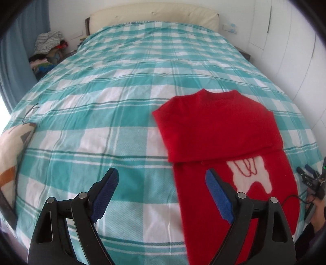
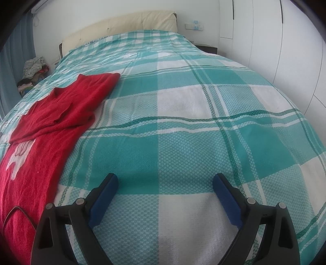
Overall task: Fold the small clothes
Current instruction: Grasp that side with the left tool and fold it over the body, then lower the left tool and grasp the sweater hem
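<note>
On bed [image 1: 122, 85], teal-and-white plaid woven cover, faintly creased. Red knit sweater [image 1: 220, 130] lies flat at near right of left view, upper part folded down over lower; fuzzy surface, ribbed round collar, white patch with red threads showing below fold. Left tongs [image 1: 162, 183] apart, nothing between blue textured pads, right pad over sweater edge. Right tongs [image 2: 165, 186] apart, empty, above bare cover right of sweater. Padded cream headboard [image 1: 154, 18] far.

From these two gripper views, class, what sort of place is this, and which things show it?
Most likely a home bedroom. A bed with a teal checked bedspread fills both views, a cream padded headboard stands against the wall, and tall white wardrobe doors line one side. A red sweater lies partly folded on the bed.
</note>
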`<state>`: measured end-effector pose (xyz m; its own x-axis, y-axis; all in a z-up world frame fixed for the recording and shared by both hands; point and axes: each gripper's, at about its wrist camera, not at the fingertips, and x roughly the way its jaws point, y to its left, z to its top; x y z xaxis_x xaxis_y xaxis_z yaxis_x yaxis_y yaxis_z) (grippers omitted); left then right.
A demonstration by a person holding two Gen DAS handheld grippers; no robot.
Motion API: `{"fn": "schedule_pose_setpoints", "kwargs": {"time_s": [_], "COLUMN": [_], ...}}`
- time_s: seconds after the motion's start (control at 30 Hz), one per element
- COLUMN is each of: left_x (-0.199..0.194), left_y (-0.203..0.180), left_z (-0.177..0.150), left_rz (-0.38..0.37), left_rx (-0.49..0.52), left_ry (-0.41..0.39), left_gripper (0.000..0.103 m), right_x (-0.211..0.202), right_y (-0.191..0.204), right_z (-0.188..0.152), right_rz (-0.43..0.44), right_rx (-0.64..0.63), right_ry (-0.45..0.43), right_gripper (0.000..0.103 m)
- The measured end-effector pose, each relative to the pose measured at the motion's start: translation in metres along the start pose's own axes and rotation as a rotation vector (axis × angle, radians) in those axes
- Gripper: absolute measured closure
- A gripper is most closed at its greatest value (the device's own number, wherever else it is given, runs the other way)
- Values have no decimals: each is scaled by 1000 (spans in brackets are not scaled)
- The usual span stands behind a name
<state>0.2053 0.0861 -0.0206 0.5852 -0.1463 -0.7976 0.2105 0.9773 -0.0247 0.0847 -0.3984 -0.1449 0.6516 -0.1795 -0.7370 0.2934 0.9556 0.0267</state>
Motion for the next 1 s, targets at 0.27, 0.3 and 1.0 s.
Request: {"fn": "schedule_pose_setpoints", "kwargs": {"time_s": [0.27, 0.3, 1.0], "left_x": [-15, -15, -41], "left_y": [12, 8, -19], "left_z": [-79, -81, -81], "left_rz": [14, 16, 19], "left_rx": [-108, -101, -33], "left_ry": [-13, -14, -68], "left_gripper": [13, 13, 12], "right_x": [-51, -61, -167], "right_y": [15, 19, 46], "right_z": [3, 3, 24], "right_rz": [-114, -134, -216], "right_rx": [-37, -57, -219], "right_ry": [-63, -79, -253], "right_gripper": [10, 10, 10]}}
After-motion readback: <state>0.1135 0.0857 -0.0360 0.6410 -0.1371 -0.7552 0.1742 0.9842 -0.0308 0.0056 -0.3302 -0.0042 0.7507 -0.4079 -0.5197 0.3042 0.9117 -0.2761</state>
